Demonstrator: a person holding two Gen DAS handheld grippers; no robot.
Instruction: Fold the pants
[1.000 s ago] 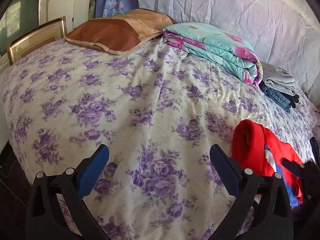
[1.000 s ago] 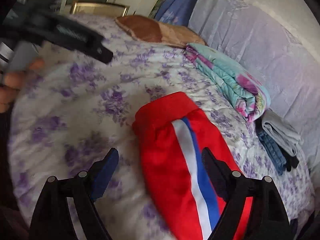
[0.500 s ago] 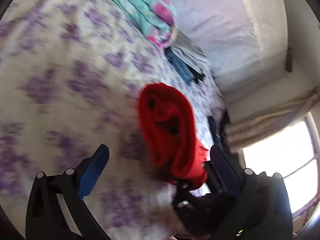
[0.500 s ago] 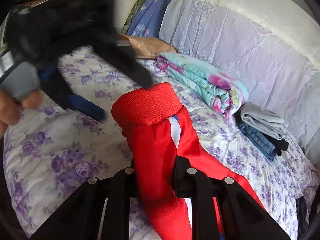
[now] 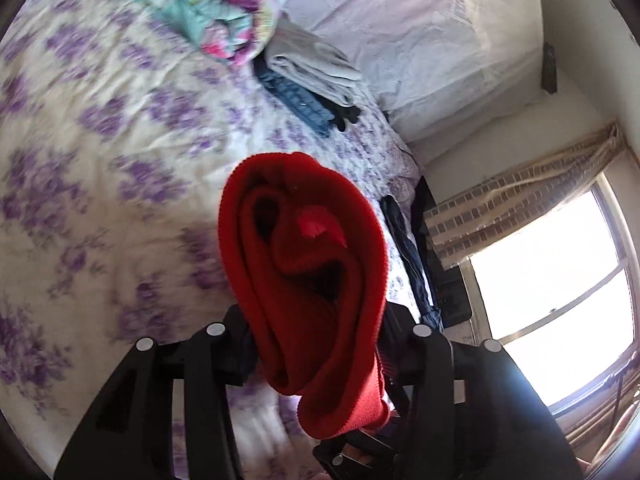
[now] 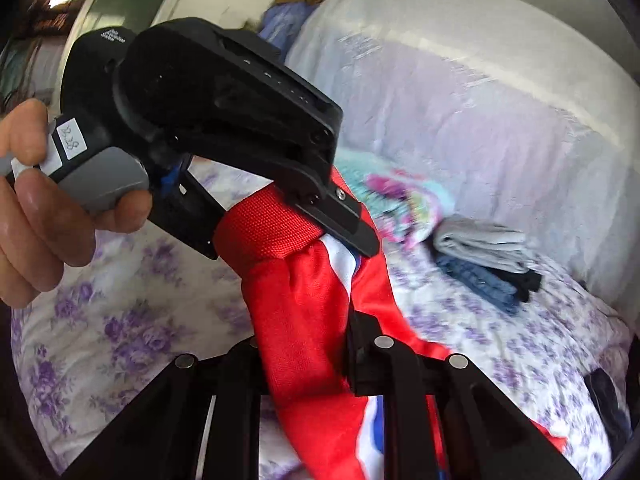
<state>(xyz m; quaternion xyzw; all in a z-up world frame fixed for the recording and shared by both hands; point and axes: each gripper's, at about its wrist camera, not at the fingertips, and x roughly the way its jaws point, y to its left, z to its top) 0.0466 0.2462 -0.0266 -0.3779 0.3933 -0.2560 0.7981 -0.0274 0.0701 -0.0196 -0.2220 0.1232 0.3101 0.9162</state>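
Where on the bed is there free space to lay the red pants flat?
The floral bedspread is bare left of the red pants. Far side is crowded: rolled quilt, folded clothes stack, dark items by the window edge.

Lower legs of the red pants (image 6: pixel 320 380) cut off at the bottom edge of the right wrist view. Fingertips of the right gripper (image 6: pixel 308 344) hidden behind bunched red cloth; pads of the left gripper (image 5: pixel 316 344) likewise buried under the waistband. Floral bedsheet (image 5: pixel 80 168) smeared by motion blur toward the bed's left edge. Dark item (image 6: pixel 608 396) at the bed's right edge unidentifiable.
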